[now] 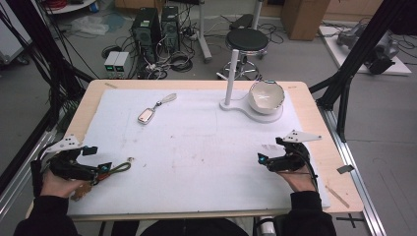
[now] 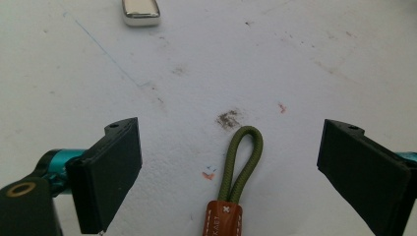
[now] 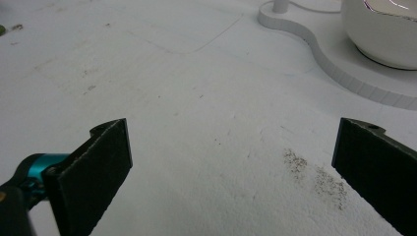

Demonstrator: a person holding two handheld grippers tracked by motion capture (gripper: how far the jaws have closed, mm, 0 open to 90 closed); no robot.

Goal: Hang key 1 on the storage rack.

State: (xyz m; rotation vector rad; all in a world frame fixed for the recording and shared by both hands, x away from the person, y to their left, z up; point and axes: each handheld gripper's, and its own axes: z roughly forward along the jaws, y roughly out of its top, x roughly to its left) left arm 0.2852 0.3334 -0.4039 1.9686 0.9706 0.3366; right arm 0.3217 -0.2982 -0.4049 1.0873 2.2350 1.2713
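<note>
Left gripper view: strap between tool jaws (spread).

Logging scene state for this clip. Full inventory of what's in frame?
Mat: 1, white, covers the table.
Table: 1, light wood.
Bowl: 1, white, far right, on the stand's base.
Stand: 1, white, upright post beside bowl.
Key fob: 1, silver, far left-centre.
Cord loop: 1, olive with brown tab, between left gripper's jaws.
Stool: 1, black, behind table.
Left gripper: black, open.
Right gripper: black, open.
</note>
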